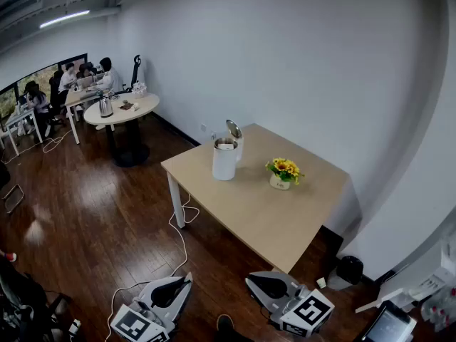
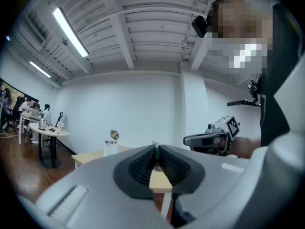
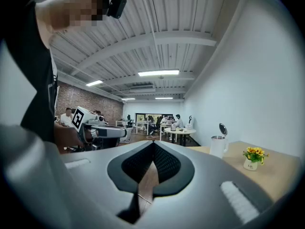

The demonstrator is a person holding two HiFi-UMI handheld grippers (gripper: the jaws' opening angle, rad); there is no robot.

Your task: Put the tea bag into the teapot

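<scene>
A white teapot (image 1: 225, 159) with its lid flipped open stands at the far side of the square wooden table (image 1: 249, 205). It also shows small in the left gripper view as the teapot (image 2: 110, 147) and in the right gripper view as the teapot (image 3: 218, 146). No tea bag shows in any view. My left gripper (image 1: 188, 278) and right gripper (image 1: 249, 279) hang low in front of the table's near corner, well short of the teapot. Both are shut: the left gripper (image 2: 156, 149) and the right gripper (image 3: 153, 146) have their pads pressed together. A tiny pale bit peeks over the left tips; I cannot tell what it is.
A small pot of yellow flowers (image 1: 283, 173) stands right of the teapot. White cables (image 1: 182, 241) trail on the wooden floor left of the table. A black bin (image 1: 349, 269) sits by the wall. People sit at a round table (image 1: 121, 110) far back left.
</scene>
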